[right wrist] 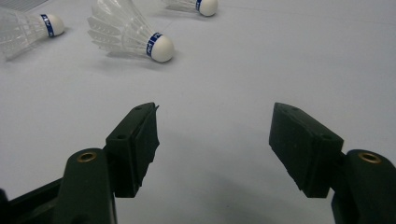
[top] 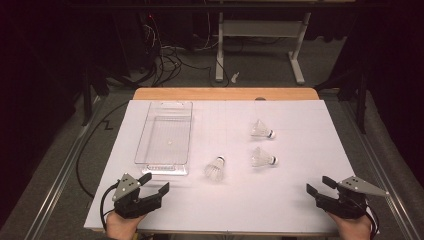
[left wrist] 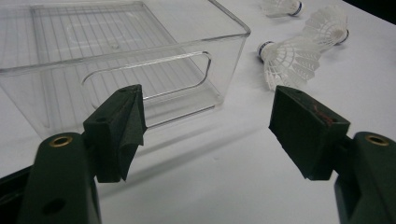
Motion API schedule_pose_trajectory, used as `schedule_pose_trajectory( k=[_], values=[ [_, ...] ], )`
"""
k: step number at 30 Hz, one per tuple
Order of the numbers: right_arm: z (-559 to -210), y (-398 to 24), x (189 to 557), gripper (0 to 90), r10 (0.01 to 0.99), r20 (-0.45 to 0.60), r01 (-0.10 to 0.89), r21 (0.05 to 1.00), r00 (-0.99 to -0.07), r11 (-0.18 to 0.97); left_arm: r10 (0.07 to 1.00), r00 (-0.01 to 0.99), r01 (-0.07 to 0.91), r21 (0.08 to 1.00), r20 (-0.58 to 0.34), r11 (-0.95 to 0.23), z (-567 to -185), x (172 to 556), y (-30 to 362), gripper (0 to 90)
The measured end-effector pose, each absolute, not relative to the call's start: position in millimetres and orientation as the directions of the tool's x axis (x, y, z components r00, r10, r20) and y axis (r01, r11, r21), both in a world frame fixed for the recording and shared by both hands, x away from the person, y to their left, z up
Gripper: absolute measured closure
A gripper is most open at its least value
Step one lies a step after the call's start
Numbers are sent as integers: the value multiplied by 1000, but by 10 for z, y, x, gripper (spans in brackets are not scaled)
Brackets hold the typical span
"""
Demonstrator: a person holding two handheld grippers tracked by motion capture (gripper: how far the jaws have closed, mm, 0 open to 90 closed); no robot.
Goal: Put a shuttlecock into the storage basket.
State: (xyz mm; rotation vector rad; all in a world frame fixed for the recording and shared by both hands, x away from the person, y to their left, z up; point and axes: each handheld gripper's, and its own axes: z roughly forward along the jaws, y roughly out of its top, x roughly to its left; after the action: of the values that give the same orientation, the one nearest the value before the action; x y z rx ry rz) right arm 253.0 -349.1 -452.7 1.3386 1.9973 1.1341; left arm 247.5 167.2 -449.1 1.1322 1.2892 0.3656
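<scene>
left gripper | black fingers | brass screws | grey plate | black cable

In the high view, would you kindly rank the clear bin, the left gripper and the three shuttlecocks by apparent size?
1. Clear bin, plainly the largest.
2. Left gripper, though it sits nearer the camera.
3. The shuttlecocks: near one, middle one and far one look alike, so I would not rank them.
</scene>
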Motion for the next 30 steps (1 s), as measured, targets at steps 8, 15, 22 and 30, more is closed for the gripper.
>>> schedule_pose_trajectory(
  k=[8, 15, 22, 30],
  values=[
    [-4529, -3494, 2531, 331, 913, 58, 517, 838, -405, 176, 765, 334, 365, 823, -551, 434, -4464, 2503, 1572, 276],
    [-4529, -3490, 2532, 330, 912, 57, 516, 838, -406, 178, 761, 349, 363, 828, -547, 428, -4429, 2526, 1523, 276],
    [-4529, -3485, 2530, 331, 912, 57, 517, 837, -407, 178, 758, 367, 366, 833, -539, 416, -4399, 2550, 1453, 276],
    [-4527, -3485, 2529, 330, 911, 59, 515, 839, -409, 178, 753, 384, 376, 835, -535, 402, -4393, 2585, 1360, 276]
  ],
)
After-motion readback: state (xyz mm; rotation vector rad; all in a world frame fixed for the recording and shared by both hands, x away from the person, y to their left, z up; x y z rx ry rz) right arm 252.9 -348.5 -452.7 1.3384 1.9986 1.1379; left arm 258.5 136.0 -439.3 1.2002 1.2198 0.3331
